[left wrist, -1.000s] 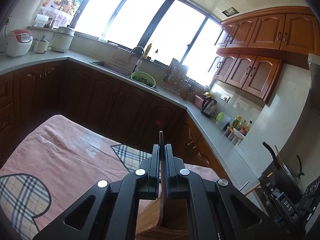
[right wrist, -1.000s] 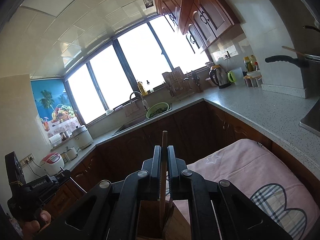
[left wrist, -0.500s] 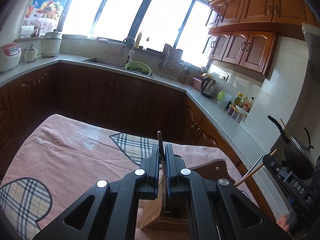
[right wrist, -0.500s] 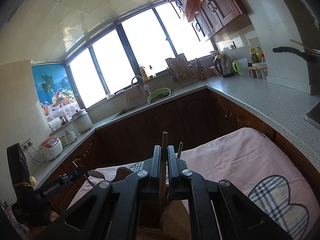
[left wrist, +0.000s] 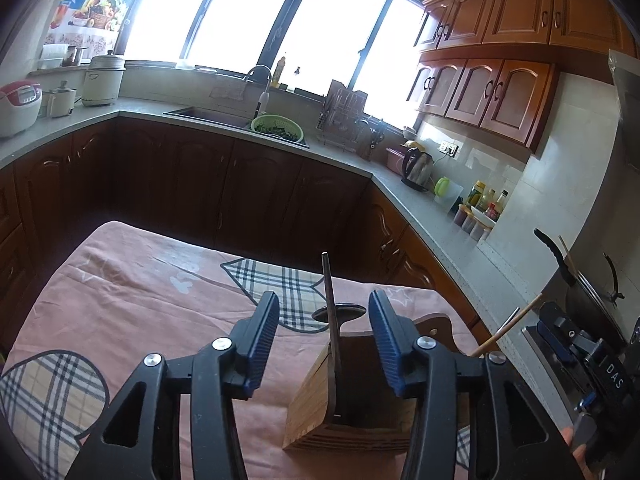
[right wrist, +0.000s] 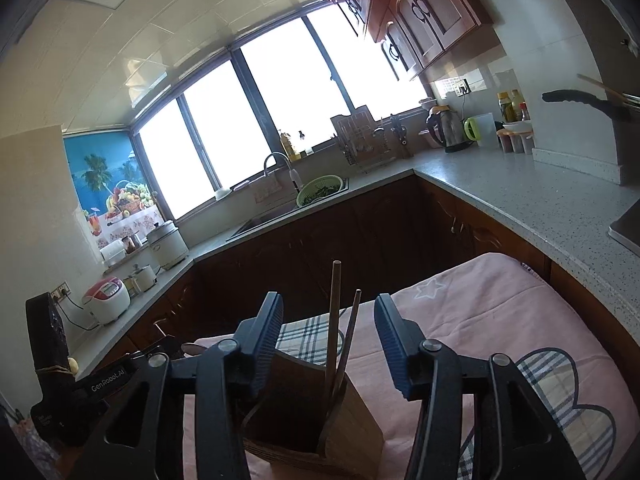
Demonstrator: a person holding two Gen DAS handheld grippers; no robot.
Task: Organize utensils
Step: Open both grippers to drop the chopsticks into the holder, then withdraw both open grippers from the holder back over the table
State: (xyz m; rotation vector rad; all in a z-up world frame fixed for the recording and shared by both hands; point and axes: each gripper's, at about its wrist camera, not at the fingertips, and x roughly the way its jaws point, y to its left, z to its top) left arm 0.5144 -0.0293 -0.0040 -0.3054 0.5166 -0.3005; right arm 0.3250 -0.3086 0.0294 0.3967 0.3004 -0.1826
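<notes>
A wooden utensil holder (left wrist: 320,404) stands on the pink cloth-covered table (left wrist: 132,292). My left gripper (left wrist: 323,336) is open above it, with a dark metal utensil handle (left wrist: 330,304) standing free in the holder between the fingers. My right gripper (right wrist: 328,340) is open over the same holder (right wrist: 352,424), where two wooden chopsticks (right wrist: 334,320) stand free between its fingers. The right gripper's body shows at the right edge of the left wrist view (left wrist: 580,352).
A spoon bowl (left wrist: 340,313) and a wooden board (left wrist: 434,324) lie on the table behind the holder. Dark cabinets and a grey counter (left wrist: 424,204) wrap around the table. A sink (left wrist: 208,114), kettle (left wrist: 416,164) and rice cooker (left wrist: 18,106) sit on the counter.
Both grippers have opened. The left let go of the metal utensil and the right let go of a chopstick; both now stand in the holder. Both views tilted down toward the table.
</notes>
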